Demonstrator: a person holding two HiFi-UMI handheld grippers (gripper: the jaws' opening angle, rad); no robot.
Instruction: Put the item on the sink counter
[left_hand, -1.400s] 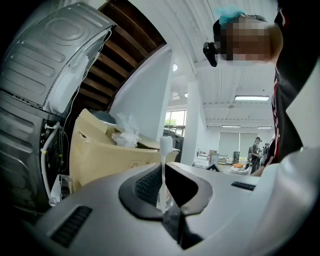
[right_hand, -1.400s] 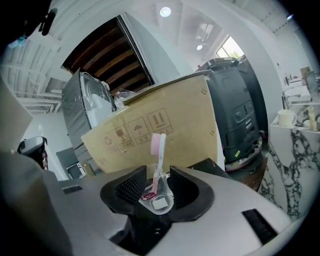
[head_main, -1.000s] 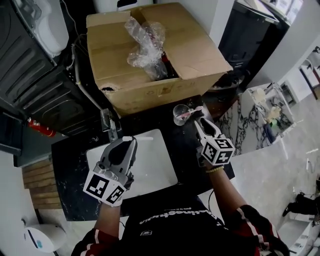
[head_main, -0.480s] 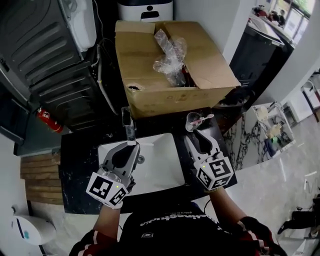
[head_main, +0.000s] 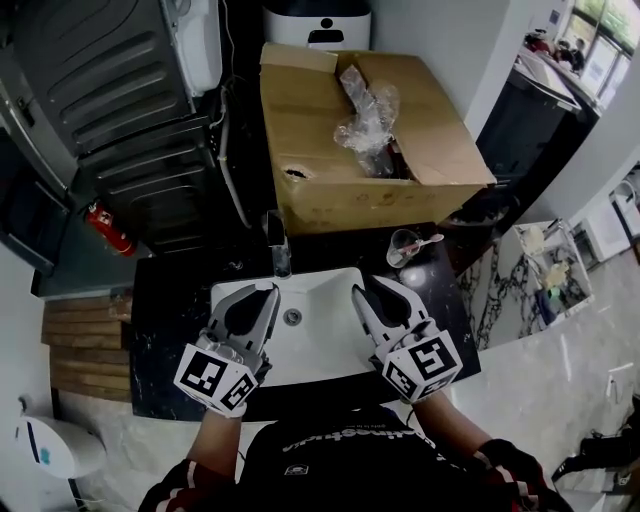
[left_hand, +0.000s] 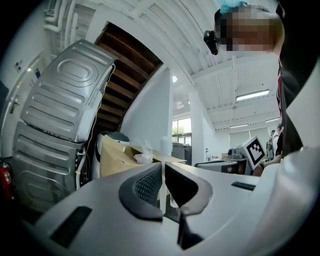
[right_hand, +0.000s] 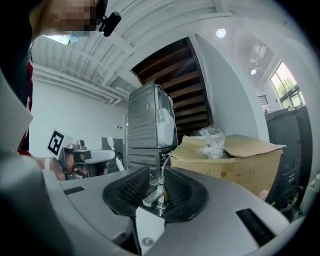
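My left gripper (head_main: 268, 294) hovers over the left part of the white sink basin (head_main: 320, 345). It is shut on a thin white stick (left_hand: 163, 160), which stands upright between the pads in the left gripper view. My right gripper (head_main: 376, 290) hangs over the basin's right edge. Its jaws are closing and hold nothing; the faucet (right_hand: 152, 192) shows beyond the gap. On the black counter (head_main: 170, 330) at the back right stands a clear cup (head_main: 403, 247) with a toothbrush in it, apart from both grippers.
The faucet (head_main: 278, 250) stands at the basin's back edge. Behind the counter sits a large open cardboard box (head_main: 420, 150) with crumpled plastic wrap (head_main: 368, 120). Grey appliances (head_main: 110, 110) and a red fire extinguisher (head_main: 108, 228) are at the left.
My right gripper has drawn back from the cup to the basin's right edge, and its jaws have narrowed. The left gripper stays shut on the stick over the basin.
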